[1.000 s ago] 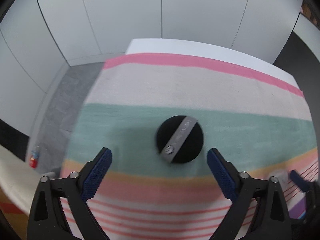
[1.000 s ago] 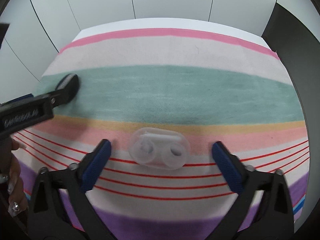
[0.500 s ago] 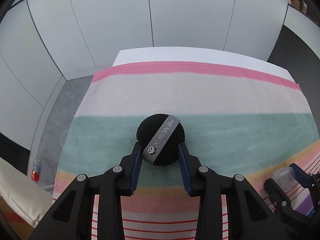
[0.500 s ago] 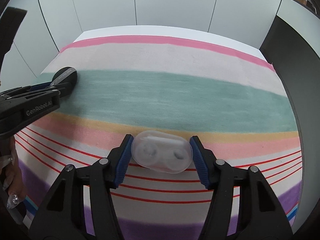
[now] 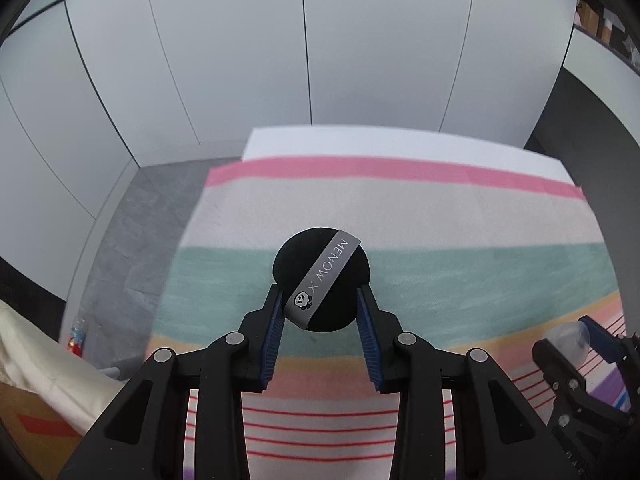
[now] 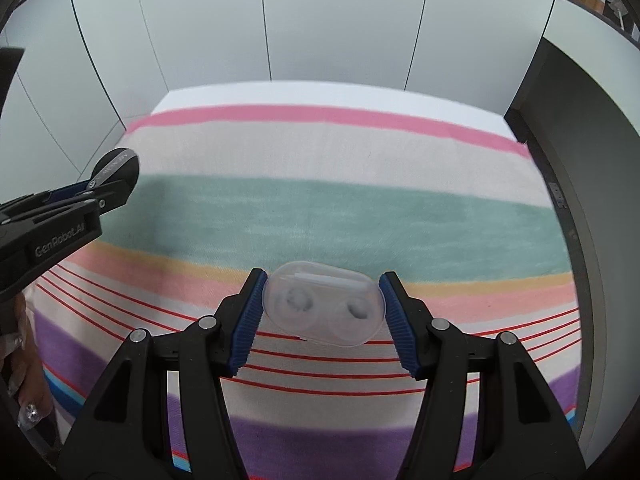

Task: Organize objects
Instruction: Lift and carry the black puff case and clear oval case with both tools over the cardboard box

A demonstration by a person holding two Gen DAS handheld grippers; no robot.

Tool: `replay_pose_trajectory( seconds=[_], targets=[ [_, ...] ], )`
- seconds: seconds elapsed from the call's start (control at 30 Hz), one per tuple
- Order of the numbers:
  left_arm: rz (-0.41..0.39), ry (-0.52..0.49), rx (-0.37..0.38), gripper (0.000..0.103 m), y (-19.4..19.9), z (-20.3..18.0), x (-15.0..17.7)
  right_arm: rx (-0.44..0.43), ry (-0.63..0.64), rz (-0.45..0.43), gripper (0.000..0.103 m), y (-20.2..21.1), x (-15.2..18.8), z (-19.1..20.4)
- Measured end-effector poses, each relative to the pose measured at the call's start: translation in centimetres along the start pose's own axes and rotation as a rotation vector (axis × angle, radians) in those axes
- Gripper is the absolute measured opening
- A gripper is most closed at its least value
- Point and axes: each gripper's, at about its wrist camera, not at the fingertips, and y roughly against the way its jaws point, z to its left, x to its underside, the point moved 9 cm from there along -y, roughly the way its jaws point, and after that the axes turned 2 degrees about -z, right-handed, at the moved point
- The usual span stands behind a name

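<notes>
Now both grippers grip an item above the striped cloth (image 6: 320, 152).

Left gripper (image 5: 320, 300) is clenched on a round black powder puff (image 5: 340, 312) with a grey "MENOW X" ribbon, held over the green stripe. Right gripper (image 6: 323, 292) clamps a clear plastic contact lens case (image 6: 324, 304) by its two ends, over the peach and red-lined stripes, well apart from the puff.

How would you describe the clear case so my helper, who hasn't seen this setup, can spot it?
On the striped cloth, look near its front, over the thin red lines. The clear plastic case sits clamped in the right tool: see-through, oval, with two round wells, unlike the black round puff in the left tool.
</notes>
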Motion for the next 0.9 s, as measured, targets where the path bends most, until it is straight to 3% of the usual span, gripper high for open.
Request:
replay_pose_trajectory(
  seconds=[0.3, 0.6, 0.9],
  targets=[
    [-0.042, 0.073, -0.004, 0.036, 8.2, 1.7, -3.5, -0.003, -0.005, -0.068, 0.06, 7.5, -4.6, -0.6],
    [-0.139, 0.058, -0.005, 0.036, 20.0, 1.9, -6.6, -0.01, 0.005, -0.14, 0.06, 16.6, -8.8, -0.5],
    [-0.162, 0.08, -0.007, 0.036, 27.1, 1.1, -6.4, -0.021, 0.041, -0.19, 0.06, 23.8, -9.8, -0.2]
  ],
)
